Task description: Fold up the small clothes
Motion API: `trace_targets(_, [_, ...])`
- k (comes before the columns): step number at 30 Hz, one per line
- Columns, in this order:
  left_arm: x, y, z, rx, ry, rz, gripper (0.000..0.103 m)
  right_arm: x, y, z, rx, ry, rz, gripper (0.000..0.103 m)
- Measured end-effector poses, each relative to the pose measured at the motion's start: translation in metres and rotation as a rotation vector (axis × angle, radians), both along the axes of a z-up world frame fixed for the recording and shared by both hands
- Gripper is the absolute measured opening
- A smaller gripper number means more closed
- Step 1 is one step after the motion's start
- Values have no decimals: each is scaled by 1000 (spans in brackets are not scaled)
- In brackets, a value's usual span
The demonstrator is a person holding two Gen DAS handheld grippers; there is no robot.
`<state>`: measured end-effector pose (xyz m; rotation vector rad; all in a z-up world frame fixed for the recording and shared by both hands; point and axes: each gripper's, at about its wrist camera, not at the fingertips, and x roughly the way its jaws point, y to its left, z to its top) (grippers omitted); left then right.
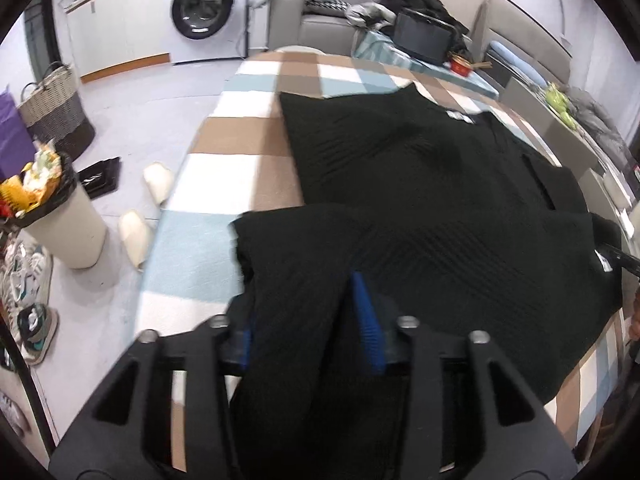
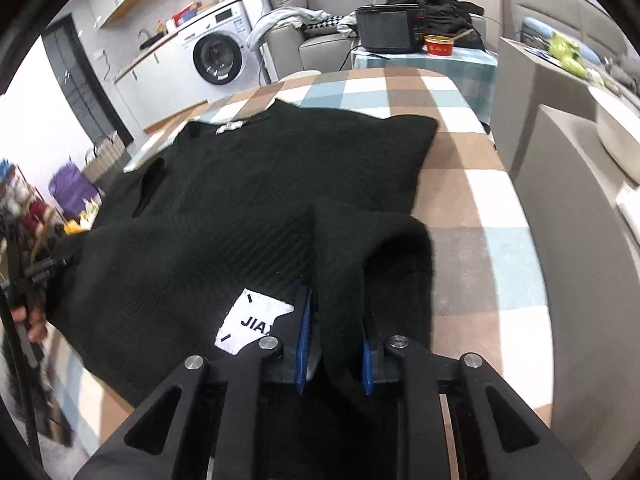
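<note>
Checkered plush blanket (image 1: 224, 140) in tan, white and pale blue covers your bench, with one black ribbed knit sweater (image 1: 420, 168) spread flat on it. You've got two tools: left tool (image 1: 310, 340) half-spread around a folded sleeve, right tool (image 2: 336, 344) pinching the other sleeve beside one white label (image 2: 252, 322).

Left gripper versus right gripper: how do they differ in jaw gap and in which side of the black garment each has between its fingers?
The left gripper stands wider, its pad clear of the fabric; the right gripper is narrower, pads against the fold. The left has the black knit garment at its left edge, the right at its right edge beside the white label. Both have folded-over cloth between their fingers.
</note>
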<state>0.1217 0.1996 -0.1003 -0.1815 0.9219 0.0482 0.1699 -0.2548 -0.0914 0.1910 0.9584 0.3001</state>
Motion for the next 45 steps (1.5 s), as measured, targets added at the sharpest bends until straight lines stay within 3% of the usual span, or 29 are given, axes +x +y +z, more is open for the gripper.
trace_targets(4, [-23,15,9,-25,-14,26,42,-14,-19,10,61,-20,9,31])
trace_targets(10, [-51,18,11,-47,-2,20,42,-28,-19,11,53,-23,62,34])
trace_targets(18, [-71,10,16,-28,-18,6,22,-40,-23,13,9,-25,65,36])
trace_targets(24, [-76,9,18,-38,-22,24,21,-51,-27,13,35,-48,63,36])
trace_targets(26, [-79,8,23,-39,-44,25,13,-53,-25,13,43,-75,58,25])
trace_targets(27, [-79,9,24,-44,-49,26,13,-54,-24,14,43,-96,61,10])
trace_targets(28, [-81,9,28,-51,-61,30,9,-56,-22,16,26,-120,63,5])
trace_targets(35, [-86,16,67,-66,-183,52,4,-63,-25,45,27,-248,29,3])
trace_targets(42, [-49,23,92,-47,-268,74,3,-38,-34,72,55,-348,-72,3])
trace_targets(45, [-23,26,84,-2,-244,88,3,-18,-34,72,63,-351,-144,3])
